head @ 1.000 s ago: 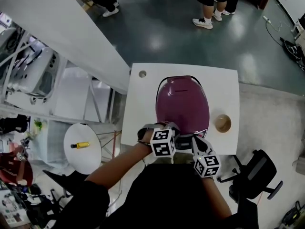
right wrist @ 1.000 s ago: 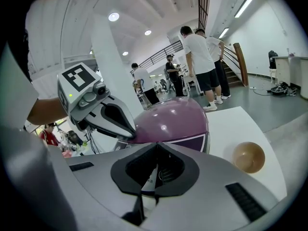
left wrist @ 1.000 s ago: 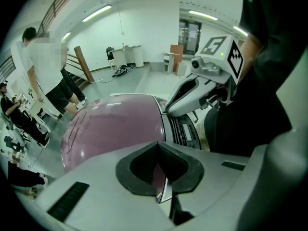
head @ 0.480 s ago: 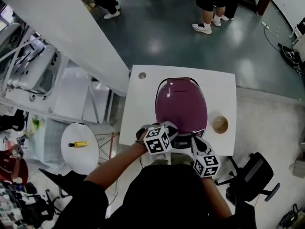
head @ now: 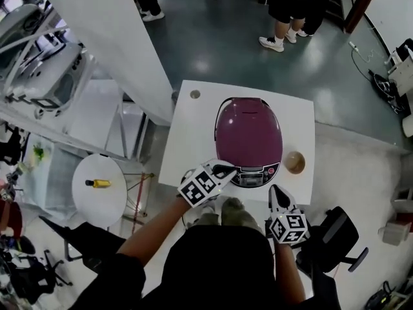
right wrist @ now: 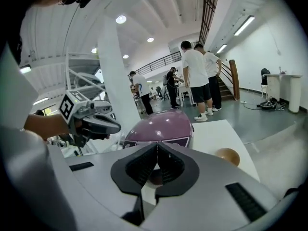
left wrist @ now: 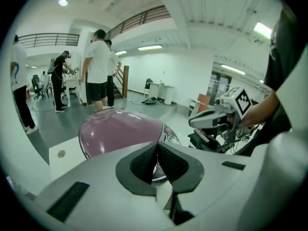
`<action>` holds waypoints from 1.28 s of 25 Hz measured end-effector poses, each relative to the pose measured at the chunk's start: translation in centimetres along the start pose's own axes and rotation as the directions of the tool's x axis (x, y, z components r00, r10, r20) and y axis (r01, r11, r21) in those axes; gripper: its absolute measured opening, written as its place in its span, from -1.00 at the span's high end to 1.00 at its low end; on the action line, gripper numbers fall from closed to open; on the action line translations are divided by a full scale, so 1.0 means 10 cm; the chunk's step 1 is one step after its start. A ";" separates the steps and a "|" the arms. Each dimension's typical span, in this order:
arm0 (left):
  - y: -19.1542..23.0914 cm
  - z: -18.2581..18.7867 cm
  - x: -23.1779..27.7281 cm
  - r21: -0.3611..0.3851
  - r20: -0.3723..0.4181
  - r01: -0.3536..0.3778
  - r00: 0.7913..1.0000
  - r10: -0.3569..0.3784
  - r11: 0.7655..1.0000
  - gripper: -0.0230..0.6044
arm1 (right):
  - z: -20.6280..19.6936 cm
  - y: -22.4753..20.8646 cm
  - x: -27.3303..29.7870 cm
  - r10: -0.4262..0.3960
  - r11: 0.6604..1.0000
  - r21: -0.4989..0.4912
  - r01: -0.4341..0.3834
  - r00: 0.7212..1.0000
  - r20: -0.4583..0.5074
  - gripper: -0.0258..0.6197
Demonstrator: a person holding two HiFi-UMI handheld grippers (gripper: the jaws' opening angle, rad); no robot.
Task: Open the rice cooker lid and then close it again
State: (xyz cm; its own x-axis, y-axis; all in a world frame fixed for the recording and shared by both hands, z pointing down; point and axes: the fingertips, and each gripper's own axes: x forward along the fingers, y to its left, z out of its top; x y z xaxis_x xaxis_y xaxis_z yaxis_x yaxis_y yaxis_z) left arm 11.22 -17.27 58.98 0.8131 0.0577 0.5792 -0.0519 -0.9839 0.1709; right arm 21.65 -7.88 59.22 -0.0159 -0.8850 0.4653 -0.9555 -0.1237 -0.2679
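A glossy purple domed rice cooker stands on a white square worktop, its lid down over the body. A dark control panel with small buttons faces the person.

The left gripper, grey with a marker cube, is at the cooker's front-left corner, its tips just beside the panel. Whether they touch the cooker cannot be told. In the left gripper view its jaws are pressed together with nothing between them, and the cooker's dome shows beyond them.

The right gripper is in front of the cooker's front-right corner, off the near edge of the worktop and apart from the cooker. Its jaws are also together and empty, pointing towards the cooker.

A small round brown bowl sits just to the right of the cooker. A small round hole marks the worktop corner to the cooker's far left.
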 end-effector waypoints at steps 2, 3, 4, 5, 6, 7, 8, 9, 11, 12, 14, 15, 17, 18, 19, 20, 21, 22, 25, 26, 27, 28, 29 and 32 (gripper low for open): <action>-0.22 -0.01 -0.23 0.014 0.056 -0.016 0.998 0.015 1.000 0.91 | -0.10 0.00 -0.17 -0.030 1.000 0.007 0.030 0.999 -0.012 0.92; -0.33 -0.04 -0.32 0.017 0.077 -0.018 0.997 0.017 1.000 0.91 | -0.15 -0.01 -0.25 -0.046 0.999 0.014 0.046 0.999 -0.019 0.92; -0.43 -0.09 -0.39 0.009 0.091 -0.015 0.996 0.014 1.000 0.91 | -0.20 -0.01 -0.31 -0.060 0.998 0.020 0.061 0.998 -0.027 0.92; -0.52 -0.16 -0.45 -0.006 0.094 -0.009 0.996 0.009 1.000 0.91 | -0.25 0.00 -0.34 -0.070 0.997 0.025 0.071 0.997 -0.037 0.92; -0.60 -0.26 -0.49 -0.020 0.087 -0.003 0.996 0.004 1.000 0.91 | -0.30 0.03 -0.36 -0.074 0.997 0.029 0.076 0.996 -0.046 0.92; -0.68 -0.36 -0.53 -0.033 0.079 -0.001 0.997 0.004 0.999 0.91 | -0.35 0.07 -0.38 -0.074 0.997 0.033 0.076 0.996 -0.054 0.92; -0.76 -0.45 -0.56 -0.050 0.079 -0.006 0.997 0.010 0.999 0.91 | -0.38 0.11 -0.40 -0.069 0.997 0.035 0.071 0.996 -0.061 0.92; -0.82 -0.52 -0.59 -0.080 0.094 -0.016 0.995 0.023 0.997 0.91 | -0.40 0.15 -0.41 -0.059 0.998 0.031 0.061 0.996 -0.066 0.92; -0.90 -0.60 -0.70 -0.177 0.159 -0.038 0.985 0.067 0.983 0.91 | -0.40 0.27 -0.40 -0.029 0.999 0.014 0.030 0.997 -0.069 0.92; -0.91 -0.63 -0.76 -0.225 0.190 -0.051 0.977 0.095 0.973 0.91 | -0.40 0.33 -0.38 -0.014 1.000 0.007 0.015 0.998 -0.067 0.92; -0.94 -0.67 -0.87 -0.280 0.232 -0.084 0.961 0.152 0.956 0.91 | -0.36 0.44 -0.37 0.014 1.000 0.003 -0.014 0.998 -0.056 0.92; -0.98 -0.67 -0.92 -0.292 0.248 -0.104 0.952 0.180 0.951 0.91 | -0.33 0.48 -0.38 0.028 1.000 0.002 -0.028 0.999 -0.047 0.92; -1.05 -0.66 -1.01 -0.304 0.276 -0.143 0.933 0.231 0.942 0.91 | -0.27 0.56 -0.45 0.051 0.999 -0.004 -0.051 0.998 -0.021 0.92; -1.09 -0.65 -1.05 -0.306 0.287 -0.161 0.924 0.252 0.938 0.91 | -0.23 0.58 -0.51 0.059 0.998 -0.005 -0.059 0.998 -0.003 0.92; -1.12 -0.64 -1.08 -0.306 0.295 -0.177 0.917 0.270 0.936 0.91 | -0.20 0.60 -0.59 0.066 0.998 -0.004 -0.066 0.998 0.017 0.92; -1.17 -0.63 -1.10 -0.305 0.300 -0.192 0.910 0.286 0.933 0.91 | -0.18 0.61 -0.69 0.072 0.997 -0.005 -0.072 0.997 0.037 0.92; -1.24 -0.61 -1.12 -0.306 0.305 -0.206 0.904 0.300 0.930 0.91 | -0.16 0.61 -0.80 0.077 0.997 -0.008 -0.077 0.995 0.056 0.92; -1.33 -0.59 -1.13 -0.307 0.311 -0.217 0.897 0.314 0.926 0.91 | -0.15 0.59 -0.94 0.079 0.997 -0.012 -0.079 0.994 0.073 0.92; -1.64 -0.50 -1.15 -0.298 0.343 -0.259 0.869 0.356 0.919 0.91 | -0.10 0.45 -1.35 0.074 0.997 -0.027 -0.071 0.989 0.127 0.92; -1.73 -0.48 -1.14 -0.296 0.352 -0.277 0.858 0.374 0.914 0.91 | -0.09 0.39 -1.48 0.072 0.997 -0.033 -0.068 0.987 0.145 0.92; -1.83 -0.48 -1.14 -0.299 0.359 -0.293 0.847 0.391 0.908 0.91 | -0.07 0.32 -1.61 0.070 0.997 -0.040 -0.064 0.984 0.162 0.92; -1.94 -0.49 -1.14 -0.308 0.365 -0.306 0.836 0.409 0.901 0.91 | -0.07 0.24 -1.75 0.067 0.997 -0.049 -0.059 0.982 0.176 0.92; -2.05 -0.49 -1.15 -0.322 0.370 -0.317 0.825 0.427 0.892 0.91 | -0.08 0.16 -1.90 0.062 0.997 -0.060 -0.052 0.980 0.190 0.92; -2.42 -0.52 -1.21 -0.357 0.381 -0.353 0.790 0.480 0.865 0.91 | -0.16 -0.12 -2.33 0.036 0.996 -0.085 -0.018 0.976 0.214 0.92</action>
State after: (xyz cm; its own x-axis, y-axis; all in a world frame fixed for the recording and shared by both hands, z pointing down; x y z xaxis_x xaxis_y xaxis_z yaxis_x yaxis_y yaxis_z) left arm -0.43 6.69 52.00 0.8384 -0.4910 0.2365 -0.5391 -0.8110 0.2274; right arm 22.70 13.63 50.04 0.0130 -0.9645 0.2637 -0.9766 -0.0688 -0.2036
